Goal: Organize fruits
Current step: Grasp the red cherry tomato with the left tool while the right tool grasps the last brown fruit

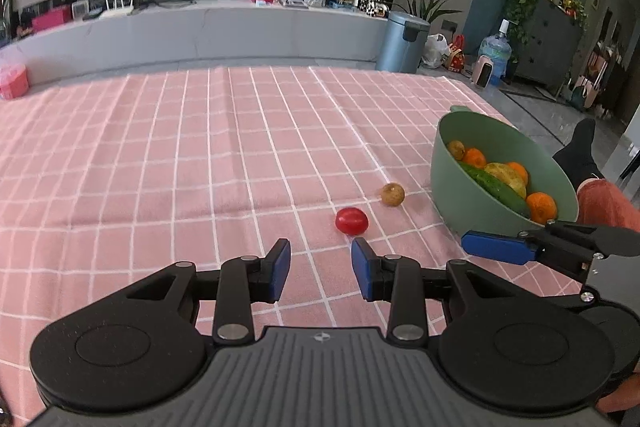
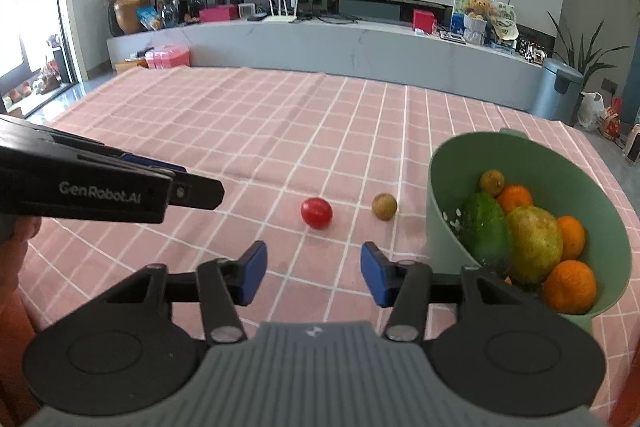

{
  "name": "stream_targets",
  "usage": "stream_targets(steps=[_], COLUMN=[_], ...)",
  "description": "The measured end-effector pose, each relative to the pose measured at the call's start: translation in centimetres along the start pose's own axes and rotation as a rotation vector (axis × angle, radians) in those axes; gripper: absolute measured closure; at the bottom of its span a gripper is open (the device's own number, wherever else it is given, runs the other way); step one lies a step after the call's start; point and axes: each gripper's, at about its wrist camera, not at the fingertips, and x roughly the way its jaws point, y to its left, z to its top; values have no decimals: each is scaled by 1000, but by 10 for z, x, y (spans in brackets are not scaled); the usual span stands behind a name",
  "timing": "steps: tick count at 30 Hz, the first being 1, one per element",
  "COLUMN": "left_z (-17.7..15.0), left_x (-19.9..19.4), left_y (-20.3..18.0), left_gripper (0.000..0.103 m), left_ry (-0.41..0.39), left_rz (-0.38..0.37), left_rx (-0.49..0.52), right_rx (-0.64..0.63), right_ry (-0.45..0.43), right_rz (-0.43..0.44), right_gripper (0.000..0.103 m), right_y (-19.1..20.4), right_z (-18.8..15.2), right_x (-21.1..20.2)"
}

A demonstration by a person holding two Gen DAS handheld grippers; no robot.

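Note:
A red cherry tomato [image 1: 351,221] and a small brown round fruit [image 1: 392,194] lie on the pink checked tablecloth [image 1: 200,155]. A green bowl [image 1: 460,199] to their right holds oranges, a cucumber and a yellow-green fruit. My left gripper [image 1: 320,269] is open and empty, just short of the tomato. My right gripper [image 2: 313,267] is open and empty, short of the tomato [image 2: 316,212] and the brown fruit [image 2: 384,207], with the bowl [image 2: 444,227] at its right. The right gripper's finger [image 1: 496,249] shows in the left wrist view beside the bowl.
The left gripper's body [image 2: 100,187] crosses the left of the right wrist view. A grey TV bench [image 2: 360,47] runs beyond the table's far edge. A blue bin [image 1: 402,41] and a water jug [image 1: 494,53] stand on the floor at the right.

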Motion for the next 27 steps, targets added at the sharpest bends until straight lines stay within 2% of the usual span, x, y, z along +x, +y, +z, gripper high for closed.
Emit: stream_targets(steps=[4, 5, 6, 9, 19, 23, 27], left_z=[-4, -5, -5, -2, 10, 13, 14], left_x=[14, 17, 20, 31, 71, 81, 88], left_y=[2, 2, 2, 1, -10, -11, -12], left_gripper=[62, 62, 62, 62, 62, 62, 63], left_ry=[28, 33, 37, 51, 67, 81, 97], left_rz=[-7, -11, -16, -47, -71, -81, -51], left_rx=[-7, -7, -8, -23, -40, -49, -30], right_rx=[-2, -1, 1, -14, -30, -7, 0], right_ry=[21, 25, 29, 36, 36, 38, 26], right_rz=[-22, -25, -25, -43, -171, -168, -165], right_gripper=[62, 68, 69, 70, 73, 76, 76], right_y=[-3, -3, -5, -5, -6, -10, -11], right_z=[-1, -2, -2, -3, -4, -6, -7], right_x=[14, 18, 21, 29, 51, 55, 56])
